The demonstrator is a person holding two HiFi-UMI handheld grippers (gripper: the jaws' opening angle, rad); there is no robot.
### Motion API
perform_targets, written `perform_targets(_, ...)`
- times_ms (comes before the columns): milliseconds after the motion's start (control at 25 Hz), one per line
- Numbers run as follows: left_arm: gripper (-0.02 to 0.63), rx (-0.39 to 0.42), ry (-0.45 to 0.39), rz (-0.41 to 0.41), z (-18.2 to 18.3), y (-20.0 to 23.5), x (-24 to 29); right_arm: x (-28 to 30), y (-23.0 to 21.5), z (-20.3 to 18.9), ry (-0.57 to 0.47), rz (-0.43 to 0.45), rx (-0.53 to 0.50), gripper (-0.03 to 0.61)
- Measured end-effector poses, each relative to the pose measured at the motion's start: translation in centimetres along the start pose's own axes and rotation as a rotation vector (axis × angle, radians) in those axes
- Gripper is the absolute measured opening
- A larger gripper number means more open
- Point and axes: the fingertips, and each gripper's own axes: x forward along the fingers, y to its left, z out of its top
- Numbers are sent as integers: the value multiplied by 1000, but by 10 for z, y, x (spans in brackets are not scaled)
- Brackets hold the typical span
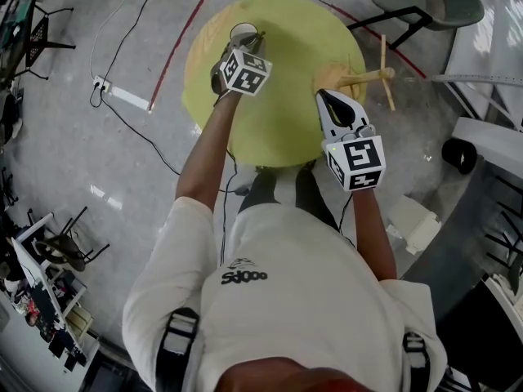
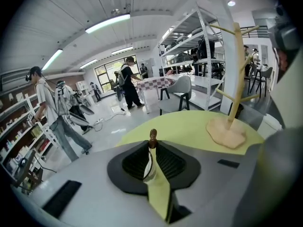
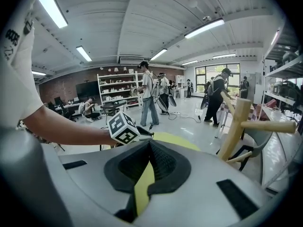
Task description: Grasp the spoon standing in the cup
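Note:
A white cup (image 1: pixel 243 31) stands near the far left edge of the round yellow table (image 1: pixel 286 129). My left gripper (image 1: pixel 244 46) reaches down over it. In the left gripper view the spoon (image 2: pixel 152 137) stands upright between the jaws, its brown handle tip poking up at the fingertips. The left gripper (image 2: pixel 152 145) is shut on it, and the pale shaft runs down between the pads. The cup itself is mostly hidden by the jaws. My right gripper (image 1: pixel 328 98) hovers over the table's right side, beside the wooden mug tree (image 1: pixel 362 77). The right gripper (image 3: pixel 149 144) is shut and holds nothing.
The mug tree (image 2: pixel 227 126) stands on the table's right part, close to the right gripper (image 3: pixel 235 126). A grey chair (image 1: pixel 425 2) sits beyond the table. Cables and a power strip (image 1: pixel 102 84) lie on the floor at left. People and metal shelving (image 2: pixel 199 46) are farther off.

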Motion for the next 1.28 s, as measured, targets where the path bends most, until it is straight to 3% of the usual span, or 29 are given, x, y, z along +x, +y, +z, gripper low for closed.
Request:
perform_targets(440, 64, -26, -149, 106, 37, 9, -76, -37, 6, 14, -62, -5, -29, 23)
perform_targets(760, 64, -135, -293, 130, 62, 9, -161, -55, 18, 45, -135, 23, -83, 23)
perform_targets(960, 64, -131, -340, 132, 69, 1, -206, -64, 23, 69, -176, 45, -145, 21)
perform_targets(1280, 64, -188, -402, 183, 77, -7, -281, -76, 39, 110, -236, 65, -249, 21)
